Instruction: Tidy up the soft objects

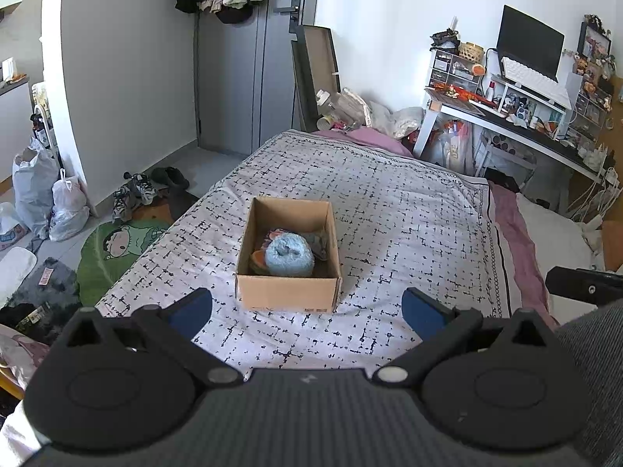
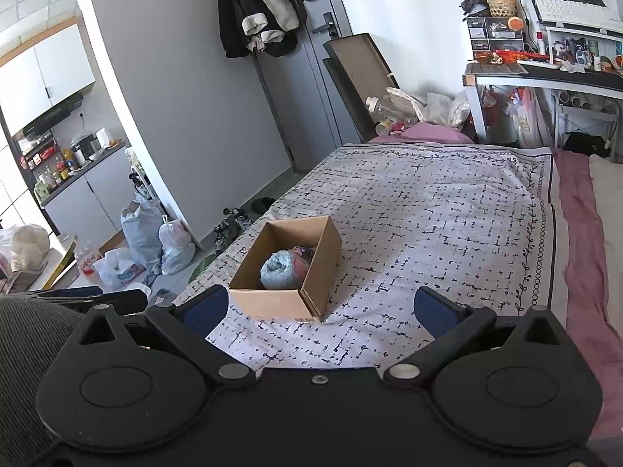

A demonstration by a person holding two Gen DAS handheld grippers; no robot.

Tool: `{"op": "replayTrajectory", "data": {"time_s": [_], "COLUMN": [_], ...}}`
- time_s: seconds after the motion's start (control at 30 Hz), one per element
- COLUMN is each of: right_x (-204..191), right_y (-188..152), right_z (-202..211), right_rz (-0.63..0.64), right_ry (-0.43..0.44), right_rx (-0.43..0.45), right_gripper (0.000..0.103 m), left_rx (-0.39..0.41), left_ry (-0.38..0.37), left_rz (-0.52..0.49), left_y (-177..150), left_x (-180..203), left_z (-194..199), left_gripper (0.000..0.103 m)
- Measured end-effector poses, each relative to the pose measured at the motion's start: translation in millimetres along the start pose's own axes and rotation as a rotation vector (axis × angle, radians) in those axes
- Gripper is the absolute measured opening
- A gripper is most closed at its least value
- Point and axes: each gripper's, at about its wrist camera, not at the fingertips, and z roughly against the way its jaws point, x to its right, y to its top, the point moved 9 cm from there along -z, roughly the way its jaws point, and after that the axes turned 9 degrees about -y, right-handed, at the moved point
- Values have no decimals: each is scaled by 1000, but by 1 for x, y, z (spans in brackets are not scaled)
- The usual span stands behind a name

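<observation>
- The soft stuff sits in the box (image 1: 288, 260) on the bed (image 1: 409, 210). A fluffy blue roll (image 1: 289, 255) lies on top, near the front wall, with a few darker and orange-ish bundles (image 1: 307, 239) tucked behind and beside it. Can't tell exactly what those are, socks or small cloths maybe.
- The box is open-topped and stands upright roughly mid-bed, so dropping things in from above is easy. Makes sense as the collecting bin.
- I don't see any loose soft items left on the quilt around the box, so my guess is the sorting is about done, or the next item is out of view.
- Left gripper (image 1: 307, 307): jaws spread wide, nothing between them, touching nothing. It hangs above the quilt just short of the box, pointing straight at it.
- Right gripper (image 2: 321, 309): same deal, jaws fully released and empty. From its view the box sits ahead and to the left, with the near corner between the pads (image 2: 206, 309).
- Both sit side by side, pulled back from the box, probably to keep clear of it.
</observation>
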Motion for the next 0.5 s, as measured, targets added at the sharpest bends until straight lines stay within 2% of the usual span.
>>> {"op": "replayTrajectory", "data": {"time_s": [0.5], "right_x": [2], "right_y": [1], "right_z": [0], "right_rz": [-3], "right_ry": [-4], "right_rx": [-7], "right_gripper": [103], "left_rx": [-11], "left_ry": [-10], "left_rz": [4], "left_y": [0], "left_x": [0], "left_z": [-3], "left_gripper": [103]}}
